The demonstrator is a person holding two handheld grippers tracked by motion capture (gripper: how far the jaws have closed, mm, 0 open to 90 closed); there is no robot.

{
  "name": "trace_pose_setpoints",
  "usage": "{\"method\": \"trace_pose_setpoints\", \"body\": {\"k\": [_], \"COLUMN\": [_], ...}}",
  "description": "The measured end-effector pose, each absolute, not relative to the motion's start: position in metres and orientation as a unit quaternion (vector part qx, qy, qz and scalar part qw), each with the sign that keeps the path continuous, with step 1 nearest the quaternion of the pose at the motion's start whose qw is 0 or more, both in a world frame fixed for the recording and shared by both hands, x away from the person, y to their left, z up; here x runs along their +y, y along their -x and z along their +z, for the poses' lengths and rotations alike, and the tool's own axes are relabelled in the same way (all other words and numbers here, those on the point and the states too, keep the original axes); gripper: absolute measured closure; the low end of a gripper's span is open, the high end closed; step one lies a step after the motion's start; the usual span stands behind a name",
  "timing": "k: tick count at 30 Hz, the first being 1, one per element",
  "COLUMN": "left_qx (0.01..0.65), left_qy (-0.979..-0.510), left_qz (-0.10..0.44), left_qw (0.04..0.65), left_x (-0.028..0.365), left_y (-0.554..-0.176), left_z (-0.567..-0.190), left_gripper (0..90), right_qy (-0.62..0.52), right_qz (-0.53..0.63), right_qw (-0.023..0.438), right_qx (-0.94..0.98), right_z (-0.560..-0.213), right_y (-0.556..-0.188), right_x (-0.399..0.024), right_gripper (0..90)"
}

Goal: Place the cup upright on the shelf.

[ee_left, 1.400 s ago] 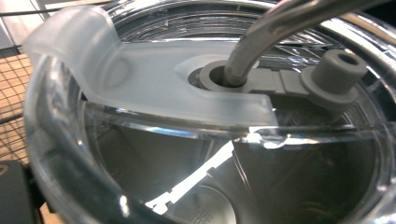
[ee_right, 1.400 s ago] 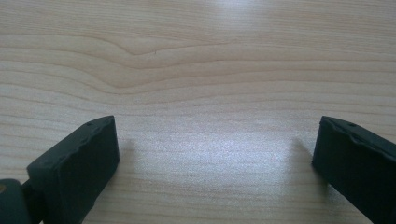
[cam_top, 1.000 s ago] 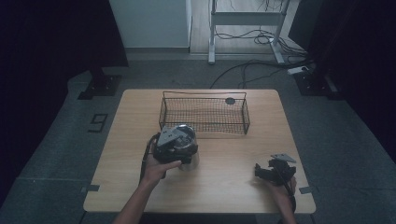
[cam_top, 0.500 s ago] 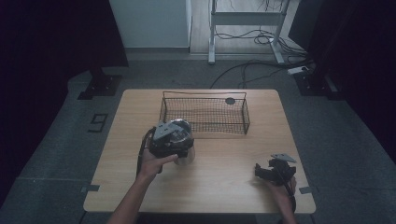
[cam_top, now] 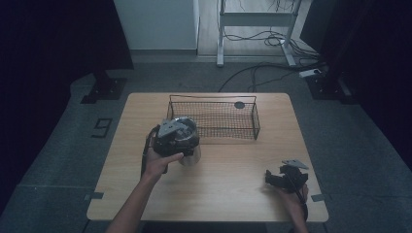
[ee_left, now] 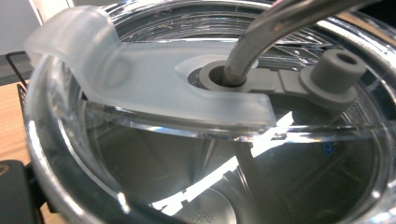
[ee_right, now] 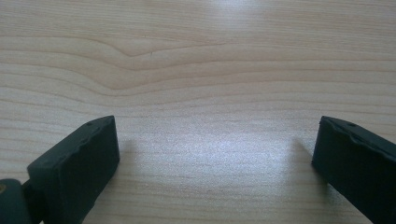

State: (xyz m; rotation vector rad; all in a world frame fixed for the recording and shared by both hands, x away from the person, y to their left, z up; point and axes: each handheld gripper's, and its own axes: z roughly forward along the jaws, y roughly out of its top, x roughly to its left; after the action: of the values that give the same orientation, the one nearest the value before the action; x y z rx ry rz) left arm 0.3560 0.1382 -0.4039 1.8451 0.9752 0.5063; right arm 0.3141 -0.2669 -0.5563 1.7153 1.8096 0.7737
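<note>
We see a wooden table (cam_top: pixel 228 189) with a wire basket (cam_top: pixel 214 117) toward twelve o'clock. At the basket's seven o'clock corner stands a clear lidded tumbler (cam_top: pixel 190 151) with a metal straw (ee_left: pixel 261 42). The left gripper (cam_top: pixel 171 138) sits over it; we cannot tell its grip. At four o'clock, the right gripper (ee_right: pixel 215 154) rests with jaws spread, grasping nothing.

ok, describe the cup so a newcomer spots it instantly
Start at the wire basket on the far half of the wooden table. By its near-left corner the left gripper is at a clear tumbler. Unlike anything nearby, it has a frosted lid with a metal straw.
</note>
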Motion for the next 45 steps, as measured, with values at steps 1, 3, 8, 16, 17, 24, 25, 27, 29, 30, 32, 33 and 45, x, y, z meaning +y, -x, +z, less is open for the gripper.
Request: {"method": "trace_pose_setpoints", "body": {"k": [1,3,8,16,17,24,25,27,29,30,32,33,45], "left_qx": [0.402,0.403,0.404,0.408,0.407,0.41,0.41,0.411,0.412,0.413,0.414,0.415,0.424], "left_qy": [-0.754,-0.753,-0.751,-0.748,-0.748,-0.744,-0.743,-0.743,-0.743,-0.743,-0.741,-0.741,-0.737], "left_qz": [0.207,0.207,0.21,0.214,0.216,0.22,0.22,0.22,0.22,0.22,0.219,0.219,0.225], "left_qw": [0.477,0.478,0.477,0.479,0.478,0.48,0.48,0.48,0.479,0.48,0.48,0.48,0.476], "left_x": [0.138,0.139,0.14,0.141,0.142,0.142,0.142,0.142,0.142,0.142,0.143,0.143,0.143], "left_y": [-0.357,-0.359,-0.364,-0.37,-0.371,-0.377,-0.378,-0.38,-0.382,-0.383,-0.385,-0.386,-0.399], "left_z": [-0.403,-0.402,-0.398,-0.39,-0.389,-0.383,-0.382,-0.381,-0.38,-0.379,-0.378,-0.377,-0.367], "left_gripper": [4.0,4.0,4.0,4.0,4.0,4.1,4.1,4.1,4.1,4.1,4.1,4.0,4.1], "right_qy": [-0.634,-0.634,-0.634,-0.634,-0.634,-0.633,-0.634,-0.634,-0.634,-0.634,-0.634,-0.634,-0.634], "right_qz": [0.286,0.286,0.286,0.285,0.285,0.285,0.285,0.286,0.286,0.286,0.286,0.286,0.286], "right_qw": [0.262,0.262,0.262,0.261,0.261,0.262,0.262,0.263,0.263,0.263,0.264,0.264,0.264], "right_qx": [0.669,0.669,0.669,0.67,0.67,0.67,0.67,0.669,0.668,0.668,0.668,0.668,0.668], "right_z": [-0.556,-0.556,-0.556,-0.556,-0.556,-0.556,-0.556,-0.556,-0.556,-0.556,-0.556,-0.556,-0.556], "right_y": [-0.314,-0.314,-0.314,-0.314,-0.314,-0.314,-0.314,-0.314,-0.314,-0.314,-0.314,-0.314,-0.314], "right_x": [-0.267,-0.267,-0.267,-0.267,-0.267,-0.268,-0.268,-0.267,-0.267,-0.267,-0.268,-0.268,-0.268], "right_gripper": [0.3,0.3,0.3,0.4,0.4,0.3,0.3,0.4,0.4,0.3,0.4,0.3,0.3]}}
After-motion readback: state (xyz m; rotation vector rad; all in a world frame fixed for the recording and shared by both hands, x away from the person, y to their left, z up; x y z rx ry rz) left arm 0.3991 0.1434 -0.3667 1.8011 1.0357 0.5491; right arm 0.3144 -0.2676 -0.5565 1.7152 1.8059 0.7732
